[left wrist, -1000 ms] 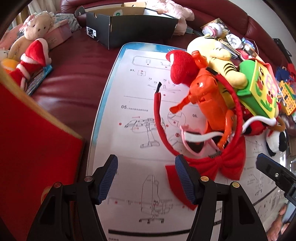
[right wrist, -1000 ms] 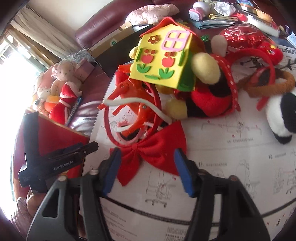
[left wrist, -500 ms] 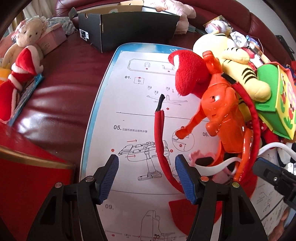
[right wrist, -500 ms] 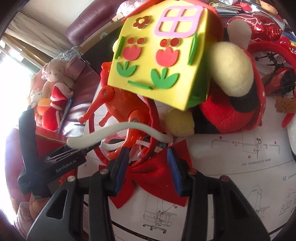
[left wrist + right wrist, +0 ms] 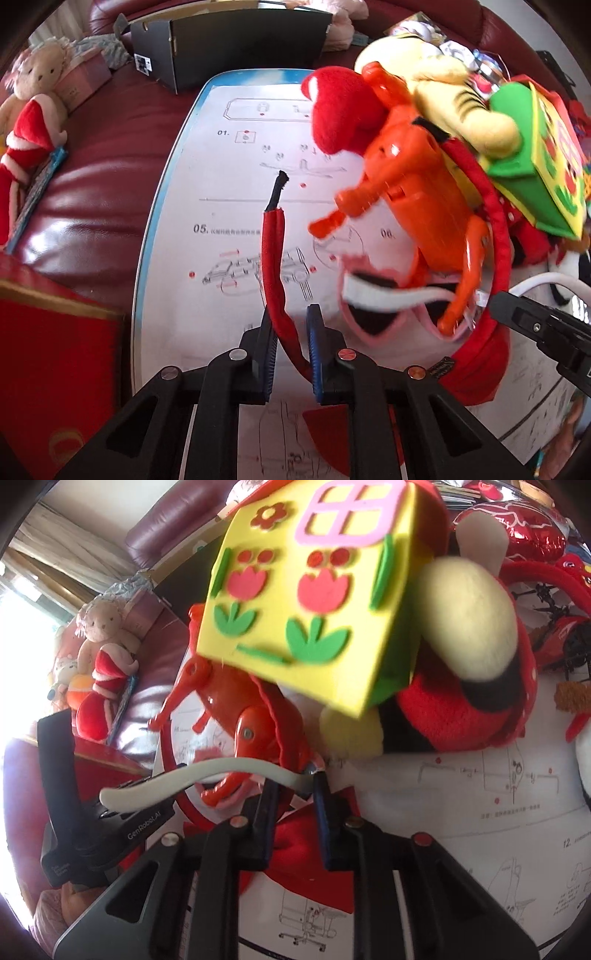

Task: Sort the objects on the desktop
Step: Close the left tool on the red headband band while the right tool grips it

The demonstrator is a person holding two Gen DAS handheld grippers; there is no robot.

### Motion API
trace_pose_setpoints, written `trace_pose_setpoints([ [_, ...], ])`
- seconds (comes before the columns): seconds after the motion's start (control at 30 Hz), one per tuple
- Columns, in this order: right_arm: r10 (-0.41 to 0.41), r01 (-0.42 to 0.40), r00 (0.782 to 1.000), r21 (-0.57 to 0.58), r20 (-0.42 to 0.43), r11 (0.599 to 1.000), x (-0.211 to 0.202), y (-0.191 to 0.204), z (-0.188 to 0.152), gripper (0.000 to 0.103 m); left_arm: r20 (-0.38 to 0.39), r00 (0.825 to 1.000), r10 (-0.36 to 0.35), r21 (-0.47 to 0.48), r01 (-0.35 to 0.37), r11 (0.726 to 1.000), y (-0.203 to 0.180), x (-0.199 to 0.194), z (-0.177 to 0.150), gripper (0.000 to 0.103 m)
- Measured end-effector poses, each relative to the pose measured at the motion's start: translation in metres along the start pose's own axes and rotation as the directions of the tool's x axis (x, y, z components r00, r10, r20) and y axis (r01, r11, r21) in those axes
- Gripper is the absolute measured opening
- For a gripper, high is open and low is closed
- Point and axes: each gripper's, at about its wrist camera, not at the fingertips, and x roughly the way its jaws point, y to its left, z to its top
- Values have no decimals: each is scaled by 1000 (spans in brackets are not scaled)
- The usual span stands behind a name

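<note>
We see a dark red leather sofa (image 5: 92, 192) and on it a large white instruction sheet (image 5: 229, 177) with drawings, which carries a heap of toys. Beyond our fingers stands a black cardboard box (image 5: 229, 48), and far to the left of them sits a plush bear (image 5: 33, 96). Ahead and to the right of the left gripper (image 5: 290, 325) lie the orange plastic toy (image 5: 417, 184) and the yellow foam house (image 5: 314, 590), which fills the space above the right gripper (image 5: 295, 790). The red headband (image 5: 273, 251) with its red bow (image 5: 295, 842) is the thing we handle. The left jaws are closing, and the headband's thin arm passes between them, touching the right pad. The right jaws are closing too, around the band just above the bow; whether the pads already press we cannot tell.
</note>
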Motion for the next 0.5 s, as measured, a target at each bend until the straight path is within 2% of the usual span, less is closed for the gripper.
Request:
trace_pose_setpoints([
  [0.3,35,-34,998,20,-50,999,-25,-12,-51,16,-49,997,-58,29,59,998,-11,-22,-53,15],
  [0.5,20,-19,998,14,-66,1000,-44,-23,-88,18,-73,994,-81,72,87,994,-28,-34,-88,15],
])
